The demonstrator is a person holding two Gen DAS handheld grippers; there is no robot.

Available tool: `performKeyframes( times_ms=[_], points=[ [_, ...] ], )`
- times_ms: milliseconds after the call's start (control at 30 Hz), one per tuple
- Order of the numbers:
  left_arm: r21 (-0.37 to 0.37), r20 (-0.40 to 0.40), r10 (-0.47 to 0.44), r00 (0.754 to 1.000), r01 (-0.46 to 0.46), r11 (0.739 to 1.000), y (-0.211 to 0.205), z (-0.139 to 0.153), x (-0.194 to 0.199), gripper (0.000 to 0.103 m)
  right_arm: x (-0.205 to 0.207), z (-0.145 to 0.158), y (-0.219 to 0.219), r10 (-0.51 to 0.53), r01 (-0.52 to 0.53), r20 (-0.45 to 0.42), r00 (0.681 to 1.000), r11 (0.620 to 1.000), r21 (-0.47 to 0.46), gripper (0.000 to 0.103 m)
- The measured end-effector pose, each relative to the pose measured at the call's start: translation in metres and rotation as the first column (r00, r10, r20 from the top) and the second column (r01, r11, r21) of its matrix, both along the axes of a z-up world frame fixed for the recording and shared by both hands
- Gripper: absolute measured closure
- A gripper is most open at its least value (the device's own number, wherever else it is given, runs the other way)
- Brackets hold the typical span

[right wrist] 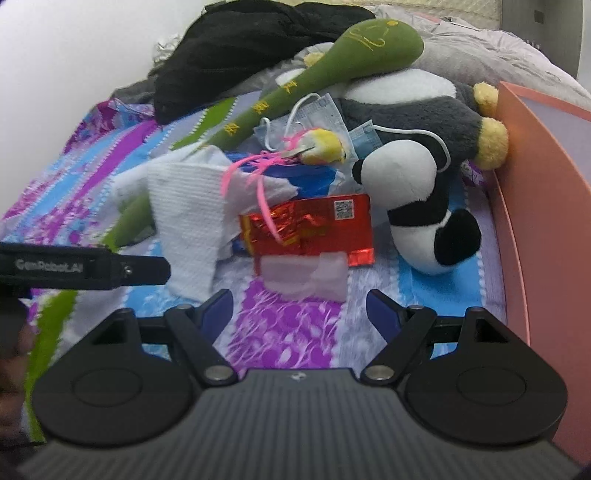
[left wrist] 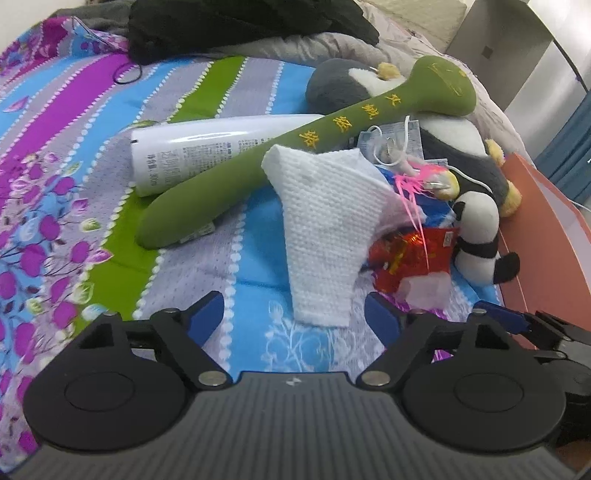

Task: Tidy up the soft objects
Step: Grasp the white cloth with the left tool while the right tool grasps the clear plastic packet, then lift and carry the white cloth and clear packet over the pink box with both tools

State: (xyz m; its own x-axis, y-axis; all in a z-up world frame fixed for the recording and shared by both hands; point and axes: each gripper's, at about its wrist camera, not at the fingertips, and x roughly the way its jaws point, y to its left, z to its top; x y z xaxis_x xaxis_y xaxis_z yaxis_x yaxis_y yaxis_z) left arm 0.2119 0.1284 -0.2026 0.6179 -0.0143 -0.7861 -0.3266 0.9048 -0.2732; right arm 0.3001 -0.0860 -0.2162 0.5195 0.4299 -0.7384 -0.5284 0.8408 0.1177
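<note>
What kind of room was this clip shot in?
Most likely a bedroom: a floral striped bedsheet, a rumpled grey quilt and plush toys such as the panda lie here.

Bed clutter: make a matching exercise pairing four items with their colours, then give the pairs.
1. long stuffed plush club
2. knitted cloth
3. crinkly foil snack packet
4. heaped garment

A. red
B. black
C. green
D. white

Pairs: 1-C, 2-D, 3-A, 4-B
</note>
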Motion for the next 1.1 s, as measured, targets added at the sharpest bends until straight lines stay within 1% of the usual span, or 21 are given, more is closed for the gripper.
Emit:
performKeyframes(
  times_ms=[133, 267, 300, 333, 367, 433, 467, 500, 533, 600, 700, 767, 900, 1100],
  points=[
    [-0.012, 0.020, -0.002, 1.000, 0.002, 1.000, 0.005, -0.006, 0.015, 0.018, 0.012, -0.011, 0.008, 0.001, -0.001, 0.011, 1.000, 1.000, -0.015, 0.022],
    [-0.038, 0.043, 0.001, 0.999, 0.000, 0.999, 0.009, -0.012, 0.028, 0.025, 0.023, -0.018, 0.013, -0.005, 0.005, 0.002, 1.000, 1.000, -0.014, 0.023],
    [-0.051, 0.050, 0.002, 0.999, 0.001, 0.999, 0.010, -0.013, 0.031, 0.029, 0.025, -0.019, 0.014, -0.004, 0.004, -0.007, 1.000, 1.000, -0.013, 0.025],
    [-0.060, 0.056, 0.001, 0.998, 0.002, 0.998, 0.010, -0.013, 0.033, 0.031, 0.027, -0.020, 0.016, -0.006, 0.006, -0.014, 1.000, 1.000, -0.016, 0.032],
    [-0.065, 0.061, 0.004, 0.998, 0.000, 0.998, 0.010, -0.014, 0.036, 0.033, 0.028, -0.020, 0.017, -0.003, 0.002, -0.019, 1.000, 1.000, -0.014, 0.034],
    [-0.067, 0.071, 0.001, 0.997, 0.004, 0.998, 0.010, -0.014, 0.040, 0.039, 0.028, -0.020, 0.019, 0.004, -0.004, -0.020, 1.000, 1.000, -0.018, 0.035],
    [-0.069, 0.075, -0.001, 0.997, 0.006, 0.998, 0.010, -0.015, 0.042, 0.047, 0.027, -0.019, 0.019, 0.006, -0.006, -0.020, 1.000, 1.000, -0.016, 0.038],
    [-0.076, 0.081, -0.002, 0.997, 0.008, 0.997, 0.010, -0.015, 0.042, 0.058, 0.026, -0.019, 0.019, 0.006, -0.007, -0.026, 1.000, 1.000, -0.012, 0.040],
    [-0.089, 0.085, -0.001, 0.996, 0.008, 0.996, 0.010, -0.015, 0.043, 0.063, 0.026, -0.018, 0.020, 0.002, -0.002, -0.028, 1.000, 1.000, -0.010, 0.041],
    [-0.097, 0.094, 0.005, 0.996, 0.004, 0.995, 0.010, -0.015, 0.041, 0.076, 0.024, -0.017, 0.019, -0.004, 0.003, -0.029, 1.000, 1.000, -0.007, 0.041],
    [-0.091, 0.109, 0.014, 0.994, -0.004, 0.996, 0.009, -0.011, 0.035, 0.084, 0.022, -0.014, 0.016, -0.015, 0.015, -0.032, 0.999, 1.000, 0.003, 0.042],
    [-0.099, 0.114, 0.018, 0.993, -0.006, 0.995, 0.010, -0.007, 0.030, 0.086, 0.021, -0.011, 0.014, -0.021, 0.021, -0.033, 0.999, 1.000, 0.004, 0.042],
    [-0.094, 0.125, 0.027, 0.992, -0.015, 0.995, 0.007, 0.005, 0.014, 0.090, 0.011, -0.002, 0.009, -0.025, 0.025, -0.026, 0.999, 1.000, 0.006, 0.042],
    [-0.107, 0.123, 0.050, 0.991, -0.037, 0.994, 0.001, 0.018, -0.017, 0.092, -0.013, 0.010, 0.001, -0.033, 0.033, -0.029, 0.999, 0.999, 0.015, 0.042]
  ],
)
